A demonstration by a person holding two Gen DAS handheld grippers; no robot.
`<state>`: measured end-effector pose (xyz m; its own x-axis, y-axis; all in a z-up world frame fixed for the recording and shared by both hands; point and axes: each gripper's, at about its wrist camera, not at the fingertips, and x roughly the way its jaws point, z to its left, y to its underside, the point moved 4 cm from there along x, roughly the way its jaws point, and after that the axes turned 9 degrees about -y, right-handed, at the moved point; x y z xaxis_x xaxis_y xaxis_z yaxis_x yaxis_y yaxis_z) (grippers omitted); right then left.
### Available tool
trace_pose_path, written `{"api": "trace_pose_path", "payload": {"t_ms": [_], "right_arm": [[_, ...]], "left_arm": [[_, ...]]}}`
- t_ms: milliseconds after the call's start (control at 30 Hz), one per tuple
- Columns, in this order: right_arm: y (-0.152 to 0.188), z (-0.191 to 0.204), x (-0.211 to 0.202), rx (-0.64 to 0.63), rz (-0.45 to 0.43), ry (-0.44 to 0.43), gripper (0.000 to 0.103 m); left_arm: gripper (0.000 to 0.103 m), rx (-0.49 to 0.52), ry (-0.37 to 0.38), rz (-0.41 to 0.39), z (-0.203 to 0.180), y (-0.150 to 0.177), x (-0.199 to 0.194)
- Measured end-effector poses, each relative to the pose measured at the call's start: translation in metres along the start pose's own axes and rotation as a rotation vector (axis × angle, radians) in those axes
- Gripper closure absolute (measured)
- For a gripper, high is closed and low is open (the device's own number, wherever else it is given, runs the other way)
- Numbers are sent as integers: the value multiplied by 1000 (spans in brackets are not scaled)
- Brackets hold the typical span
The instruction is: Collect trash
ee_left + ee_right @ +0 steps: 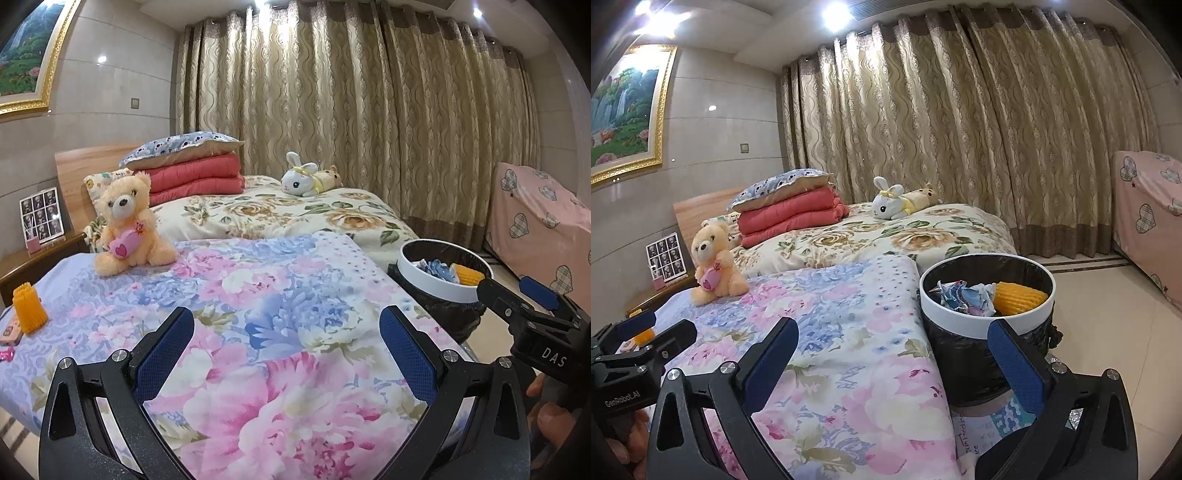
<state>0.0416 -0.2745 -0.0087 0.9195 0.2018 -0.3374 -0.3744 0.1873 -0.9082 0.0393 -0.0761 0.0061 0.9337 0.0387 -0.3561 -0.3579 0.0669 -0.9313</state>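
Starting at the far left of the left wrist view, an orange foam net (29, 312) is lying near the edge of the floral quilt (280, 295), just beside a phone (9, 330) in a pink case; it looks like the one piece of trash not yet collected, and it is sitting well away from the bin. Further in, a teddy bear (129, 225) is sitting upright on the quilt, seemingly as decoration and not rubbish. In the foreground the left gripper (286, 347) is hovering over the quilt with its tongs spread wide apart and nothing between them, probably because it has nothing to carry at this moment. Moving right, the trash bin (982, 328), lined with a black bag, is standing on the floor right against the side of the bed, likely so that items can be dropped in from the mattress. Inside it, crumpled paper (964, 295) and another orange foam net (1019, 297) are resting together. Over the bin's near rim, the right gripper (892, 369) is hanging with its tongs likewise wide apart and empty. The next grab will probably be the net at the left edge.
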Motion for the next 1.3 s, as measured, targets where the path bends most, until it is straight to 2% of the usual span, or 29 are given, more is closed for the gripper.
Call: {"api": "trace_pose_path", "payload": {"t_ms": [733, 1300], "right_arm": [[-1, 4, 1, -5, 8, -9, 0], [-2, 6, 0, 3, 7, -8, 0]], "left_arm": [[0, -18, 4, 8, 4, 2, 2], [0, -3, 37, 8, -1, 4, -1]]}}
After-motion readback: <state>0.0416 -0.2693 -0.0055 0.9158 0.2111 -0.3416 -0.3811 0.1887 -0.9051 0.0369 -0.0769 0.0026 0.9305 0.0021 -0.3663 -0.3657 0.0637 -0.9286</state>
